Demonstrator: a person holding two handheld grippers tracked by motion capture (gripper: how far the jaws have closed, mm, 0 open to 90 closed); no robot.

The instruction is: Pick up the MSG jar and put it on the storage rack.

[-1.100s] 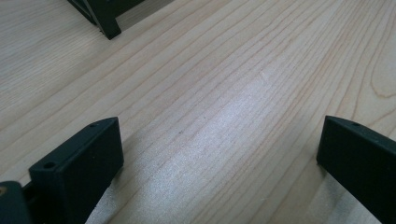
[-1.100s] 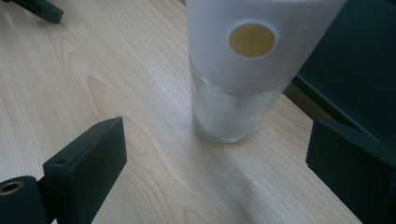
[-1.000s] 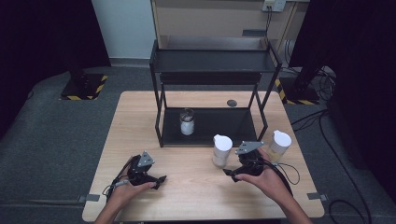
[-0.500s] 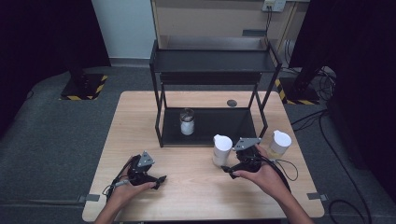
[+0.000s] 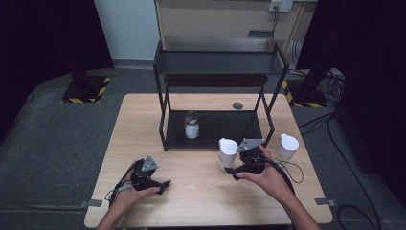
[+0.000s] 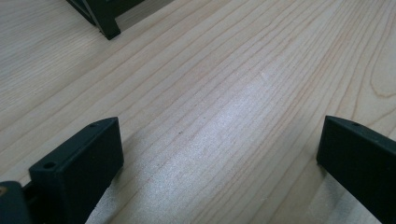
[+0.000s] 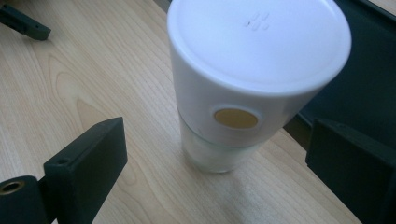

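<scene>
Right gripper view: released jaws of the right gripper (image 7: pixel 212 163) flank a white-lidded jar (image 7: pixel 243 84) at frame center, not touching it.

Both forearms come in from the near edge of the bench, each hand wrapped around a gripper. The left hand (image 5: pixel 125 199) rests low on the bench, its left gripper (image 5: pixel 163 184) pointing toward the person's right, across the bench. In the left gripper view its two black fingers (image 6: pixel 79 163) stand wide apart with nothing between them. The right hand (image 5: pixel 268 177) reaches farther forward, and the right gripper (image 5: pixel 229 168) points toward the left and away from the person. In the right gripper view its fingers (image 7: pixel 88 158) are spread wide, pressing on nothing.
</scene>
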